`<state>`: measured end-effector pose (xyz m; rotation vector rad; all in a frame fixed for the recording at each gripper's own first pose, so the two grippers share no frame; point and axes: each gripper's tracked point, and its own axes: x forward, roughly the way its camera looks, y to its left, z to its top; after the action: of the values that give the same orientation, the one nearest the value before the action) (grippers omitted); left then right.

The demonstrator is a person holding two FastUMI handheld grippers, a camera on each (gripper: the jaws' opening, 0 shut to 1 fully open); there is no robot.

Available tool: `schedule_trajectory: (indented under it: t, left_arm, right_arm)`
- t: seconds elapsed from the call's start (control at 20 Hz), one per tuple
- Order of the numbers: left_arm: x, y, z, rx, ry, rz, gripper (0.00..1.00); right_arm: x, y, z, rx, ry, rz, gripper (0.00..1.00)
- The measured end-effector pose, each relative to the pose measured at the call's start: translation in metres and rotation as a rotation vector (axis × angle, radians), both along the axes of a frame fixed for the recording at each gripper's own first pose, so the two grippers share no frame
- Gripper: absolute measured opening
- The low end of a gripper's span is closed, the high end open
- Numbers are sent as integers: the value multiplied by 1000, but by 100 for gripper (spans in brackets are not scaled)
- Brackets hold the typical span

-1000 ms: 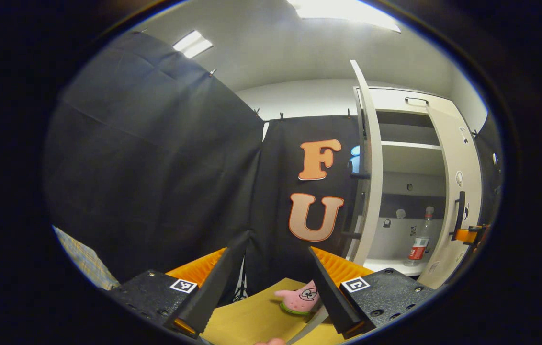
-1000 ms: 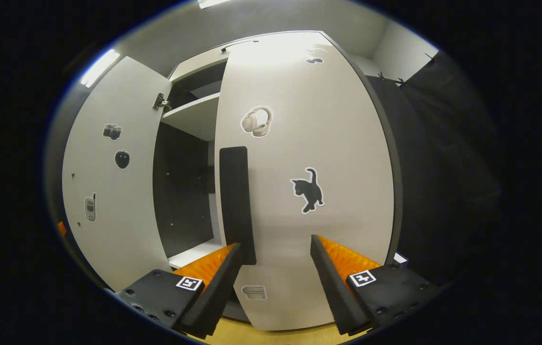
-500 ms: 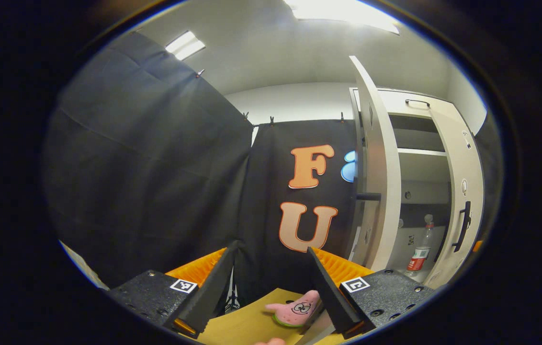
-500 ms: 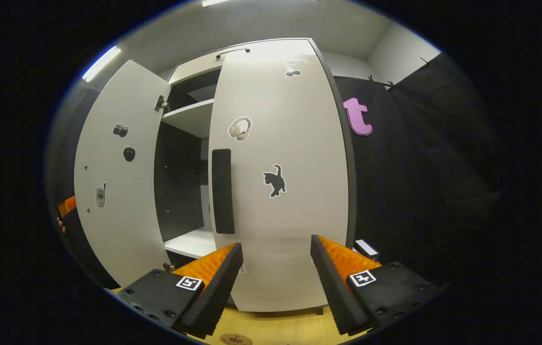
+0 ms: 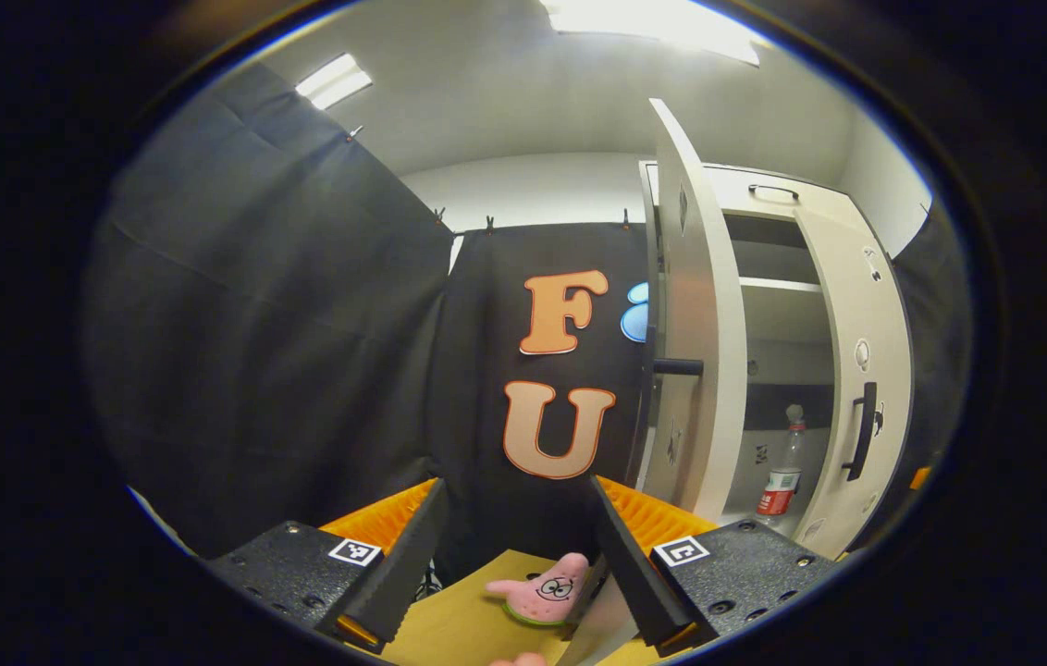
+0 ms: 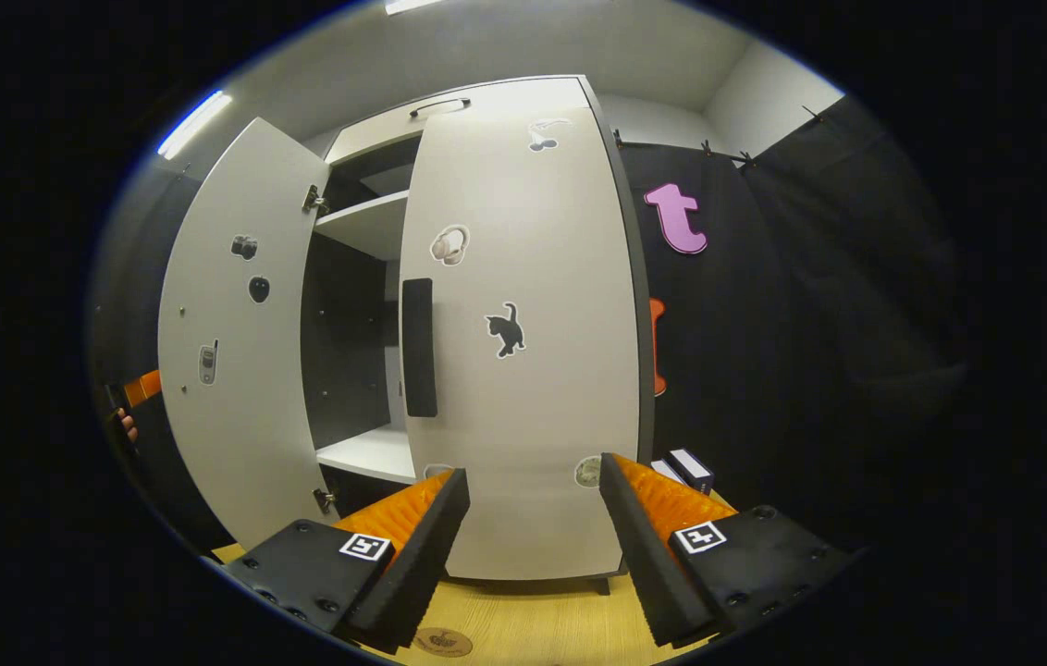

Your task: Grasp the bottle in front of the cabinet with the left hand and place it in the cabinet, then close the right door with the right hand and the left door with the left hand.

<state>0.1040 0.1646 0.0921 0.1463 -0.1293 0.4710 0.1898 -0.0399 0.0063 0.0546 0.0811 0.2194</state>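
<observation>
Right gripper view: wooden tabletop (image 6: 542, 629), white cabinet (image 6: 523, 370).

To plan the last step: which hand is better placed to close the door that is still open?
Left. The left door stands open close ahead of the open left gripper; the right gripper faces the shut right door.

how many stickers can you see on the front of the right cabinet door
5 on the right door: one near the top, headphones above the handle, a black cat mid-door, and two at the bottom by the right gripper; more may be hidden.
</observation>
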Motion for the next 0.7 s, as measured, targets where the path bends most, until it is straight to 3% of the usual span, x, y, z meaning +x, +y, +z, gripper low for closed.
schedule_trajectory:
  t: [0.1,0.15,0.2,0.25,0.7]
  left_arm:
    - [-1,-6,-1,-1,-3,3,96]
    - [0,-8,-1,3,-3,7,92]
    - [-1,-12,-2,7,-5,9,96]
    - [0,-15,-3,7,-4,7,92]
    - [4,-53,-13,-55,-19,-68,92]
  right_arm:
    - [-4,-3,1,7,-5,3,95]
    - [-7,-6,2,10,-8,4,95]
    - [-10,-9,1,10,-8,3,95]
    - [-13,-13,2,10,-7,2,95]
    - [-22,-38,1,11,5,-39,95]
